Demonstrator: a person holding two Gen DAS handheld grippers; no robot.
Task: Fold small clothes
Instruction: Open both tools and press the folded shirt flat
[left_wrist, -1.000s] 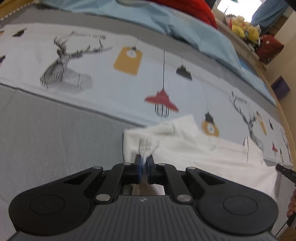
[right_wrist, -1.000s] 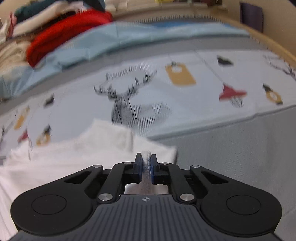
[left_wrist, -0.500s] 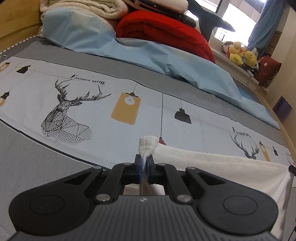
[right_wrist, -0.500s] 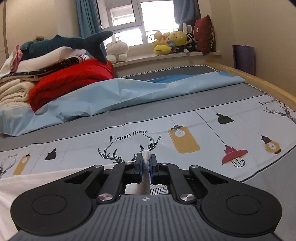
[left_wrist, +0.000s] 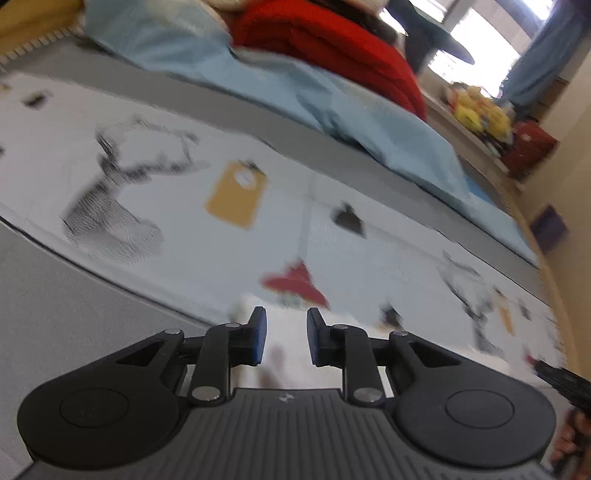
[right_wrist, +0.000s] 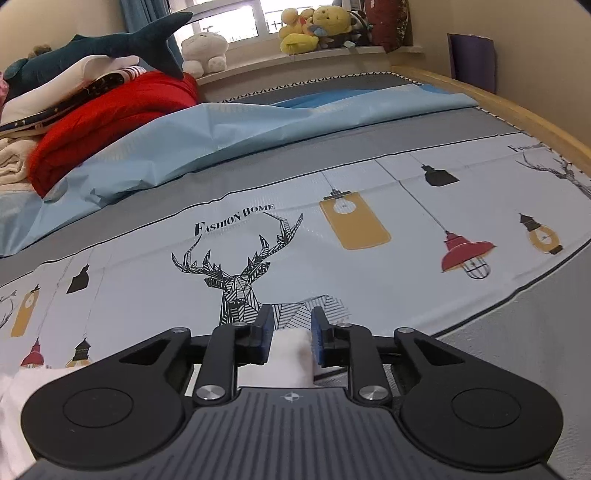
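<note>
A: White soft cotton garment (left_wrist: 284, 354) is out of both grips now. Half a second ago we had a bunched corner pinched tight in each tong; now the left gripper (left_wrist: 283, 338) has its blue pads (left_wrist: 260, 338) apart and the jaws are opening, cloth below the gap, not pressed.

B: Same on the right gripper (right_wrist: 293, 338). Jaws opening, white fabric (right_wrist: 290, 354) between the pads, but we see daylight on both sides, so released, not clamped.

A: Meaning for the task?

B: We judge that one fold has just been laid down: edge carried over, then dropped. The garment lies on the printed bed sheet with deer and lamp motifs (right_wrist: 258, 258), at the near edge, right under both tools. How neat the fold is we can't tell, since most of the cloth is hidden under the gripper bodies.

A: Left view is motion-blurred too. Pose?

B: Both tools pitched down toward the bed, side by side. The right tool's black tip (left_wrist: 565, 380) and some fingers (left_wrist: 570, 439) of the person's hand show at the far right of the left view.

A: Background: red folded blanket (right_wrist: 107, 122), light blue sheet (right_wrist: 221, 136), plush toys on the sill (right_wrist: 317, 26). Well apart, not involved.

B: Next we'd expect a regrasp for another fold.
</note>
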